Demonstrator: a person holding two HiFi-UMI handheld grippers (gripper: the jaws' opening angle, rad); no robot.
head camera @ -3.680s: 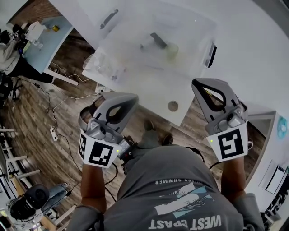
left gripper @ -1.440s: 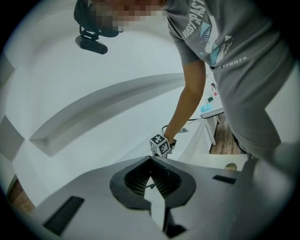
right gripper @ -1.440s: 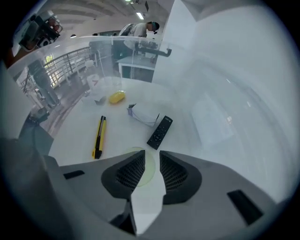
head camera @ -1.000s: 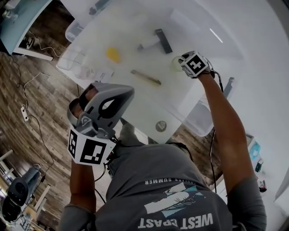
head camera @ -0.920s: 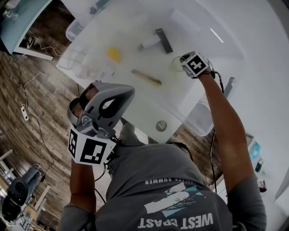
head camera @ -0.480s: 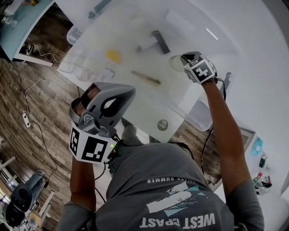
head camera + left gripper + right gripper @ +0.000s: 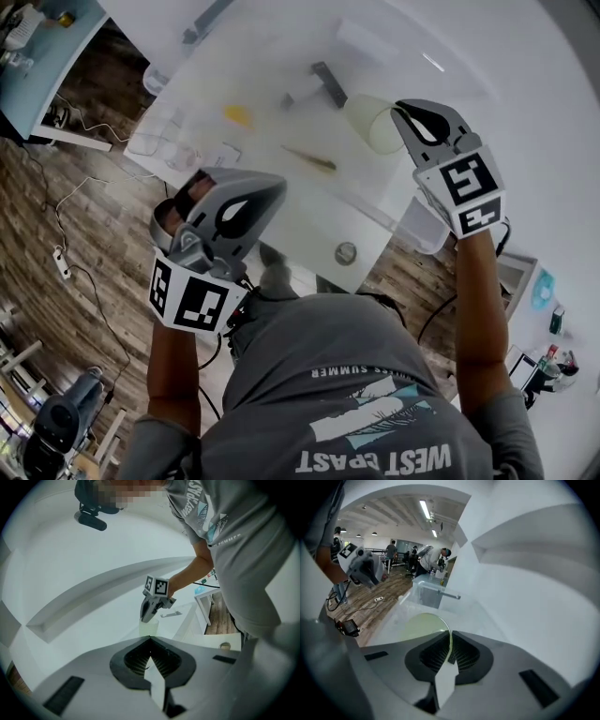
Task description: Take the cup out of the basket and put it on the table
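The pale green translucent plastic cup [image 7: 366,120] has a faint yellowish tint. The right gripper [image 7: 401,112] and the left gripper [image 7: 274,186] are matte grey with black ribbed pads, and each carries a white cube printed with black square markers. The flat surface [image 7: 319,239] is plain white. A small yellow object [image 7: 237,114] shows through the frosted clear plastic basket [image 7: 420,225]. The wood-plank floor [image 7: 84,216] is streaky brown. The grey T-shirt [image 7: 319,366] bears white lettering.
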